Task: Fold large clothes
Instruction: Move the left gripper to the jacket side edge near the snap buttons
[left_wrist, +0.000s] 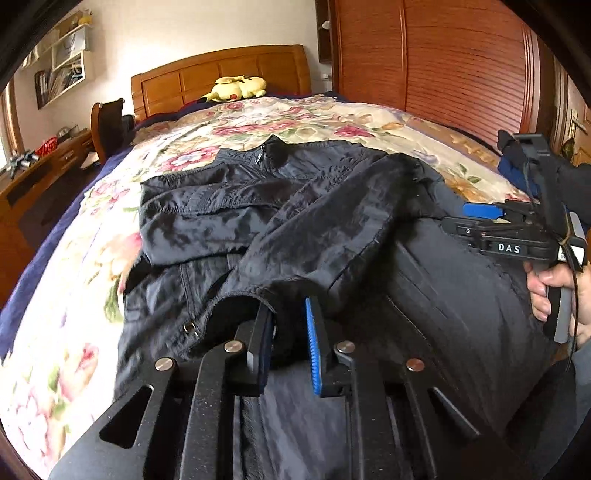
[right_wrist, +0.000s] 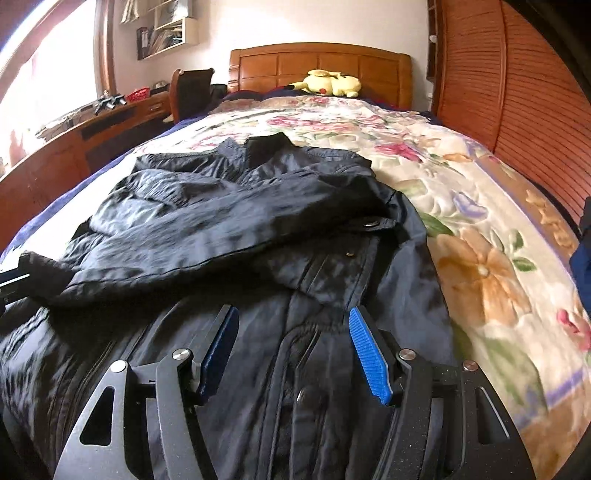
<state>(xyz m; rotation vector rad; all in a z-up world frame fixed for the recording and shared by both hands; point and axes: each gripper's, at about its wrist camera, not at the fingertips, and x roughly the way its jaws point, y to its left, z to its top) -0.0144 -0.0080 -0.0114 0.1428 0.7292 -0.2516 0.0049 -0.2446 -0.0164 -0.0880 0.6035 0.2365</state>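
Note:
A black jacket (left_wrist: 229, 218) (right_wrist: 207, 206) lies spread on the bed, collar toward the headboard. One sleeve (left_wrist: 325, 236) (right_wrist: 192, 251) is drawn across the jacket's front. At the bottom of the left wrist view my left gripper (left_wrist: 290, 314) is shut on that sleeve's cuff, with dark cloth pinched between its pads. My right gripper (right_wrist: 291, 314) hangs open over the jacket's lower front with nothing between its fingers (right_wrist: 369, 354). It also shows at the right of the left wrist view as an open right gripper (left_wrist: 461, 219), held by a hand (left_wrist: 554, 291).
The bed has a floral quilt (left_wrist: 258, 118) (right_wrist: 480, 229) and a wooden headboard (left_wrist: 221, 74), with a yellow plush toy (left_wrist: 236, 88) (right_wrist: 332, 83) near it. A wooden wardrobe (left_wrist: 443, 55) runs along the right, a desk (right_wrist: 74, 147) and chair (right_wrist: 188, 92) on the left.

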